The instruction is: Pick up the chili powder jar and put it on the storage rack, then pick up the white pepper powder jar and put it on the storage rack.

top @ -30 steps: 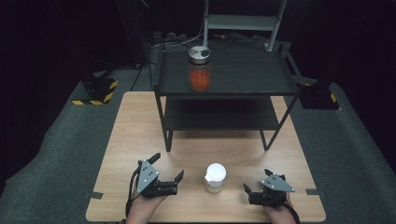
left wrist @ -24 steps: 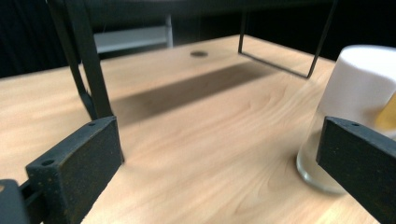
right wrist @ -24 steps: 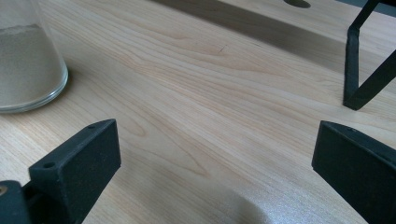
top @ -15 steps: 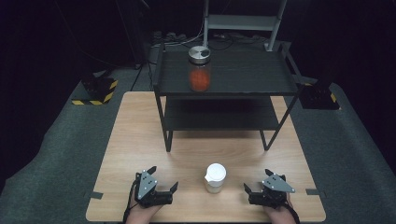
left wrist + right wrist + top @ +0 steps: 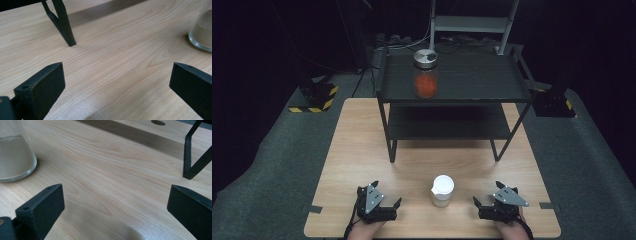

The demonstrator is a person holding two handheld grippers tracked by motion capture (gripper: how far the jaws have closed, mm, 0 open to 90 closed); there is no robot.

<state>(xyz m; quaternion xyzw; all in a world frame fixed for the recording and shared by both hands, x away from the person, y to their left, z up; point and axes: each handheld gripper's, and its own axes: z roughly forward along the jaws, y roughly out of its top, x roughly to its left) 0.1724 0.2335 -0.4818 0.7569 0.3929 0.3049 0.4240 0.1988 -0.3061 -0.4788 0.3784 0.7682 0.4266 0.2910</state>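
Glass, with a white lid, the small jar (image 5: pixel 442 190) of pale powder stands upright near the front edge of the bench (image 5: pixel 362 145), and everything else is easiest placed from it. Left of the jar rests the left tool (image 5: pixel 393 207), jaws spread wide with nothing between them; right of the jar sits the right tool (image 5: pixel 480 205), likewise spread and empty. Both are near the jar but apart from it.

Judging by that, the step in hand is the reach for the jar. To do it well, bring one tool in level, jaws straddling the glass wall below the lid, and close squarely so the round body cannot twist out; the other tool can steady it.

Beyond the jar stands a black two-tier shelf (image 5: pixel 472 80), its legs on the light wood. On its top tier, behind and slightly left of the jar, is a taller jar (image 5: pixel 426 74) with orange contents and a metal lid. Grey carpet surrounds the bench, and the room behind the shelf is dark.
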